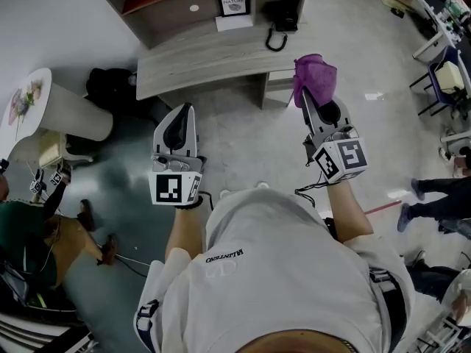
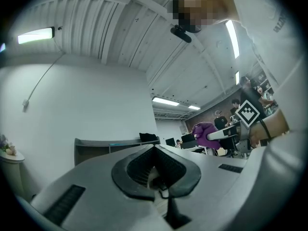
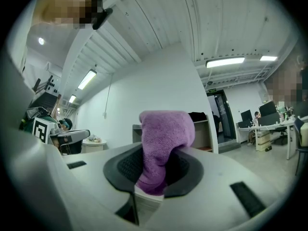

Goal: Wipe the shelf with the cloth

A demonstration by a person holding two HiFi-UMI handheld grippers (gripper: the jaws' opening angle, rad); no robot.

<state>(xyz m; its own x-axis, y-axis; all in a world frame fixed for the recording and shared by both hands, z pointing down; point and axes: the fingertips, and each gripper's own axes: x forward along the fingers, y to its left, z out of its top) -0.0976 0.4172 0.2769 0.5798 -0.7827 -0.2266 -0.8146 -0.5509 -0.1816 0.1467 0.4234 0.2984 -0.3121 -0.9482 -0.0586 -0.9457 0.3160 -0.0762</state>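
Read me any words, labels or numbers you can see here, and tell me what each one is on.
"NATURE": on the framed sign standing in the shelf; the smaller line above it is too small to read.
"VALENTINO", as far as it can be read upside down: on the back of the person's white shirt.

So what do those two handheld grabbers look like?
The left gripper and right gripper are light grey tapered shells with black inner pads. Each carries a white cube of black square markers and trails a black cable. The sleeves are short and white.
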